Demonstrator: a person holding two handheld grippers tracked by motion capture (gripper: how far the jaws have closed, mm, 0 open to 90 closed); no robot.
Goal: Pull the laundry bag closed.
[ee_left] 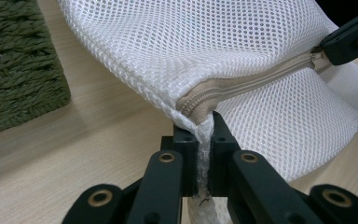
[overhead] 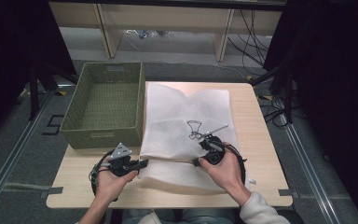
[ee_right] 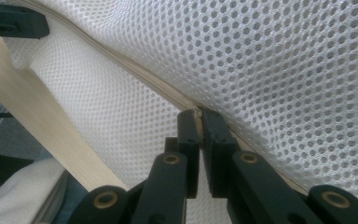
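A white mesh bag (overhead: pixel 186 116) lies flat on the wooden table (overhead: pixel 256 121), its beige zipper (ee_left: pixel 251 79) running along the fold near the front. My left gripper (overhead: pixel 144 163) is shut on the bag's left corner at the zipper's end, with mesh bunched between the jaws (ee_left: pixel 204 126). My right gripper (overhead: pixel 196 162) is shut on the zipper (ee_right: pixel 135 74) farther right, its jaws pinching the beige tape (ee_right: pixel 200 114). The stretch of zipper between the two grippers is lifted and taut. The right gripper's black tip (ee_left: pixel 349 39) also appears in the left gripper view.
A green woven basket (overhead: pixel 105 100) stands empty at the back left, touching the bag's left edge. A thin black loop (overhead: pixel 195 128) and a pale stick (overhead: pixel 218 129) lie on the bag. The table's front edge is close to both hands.
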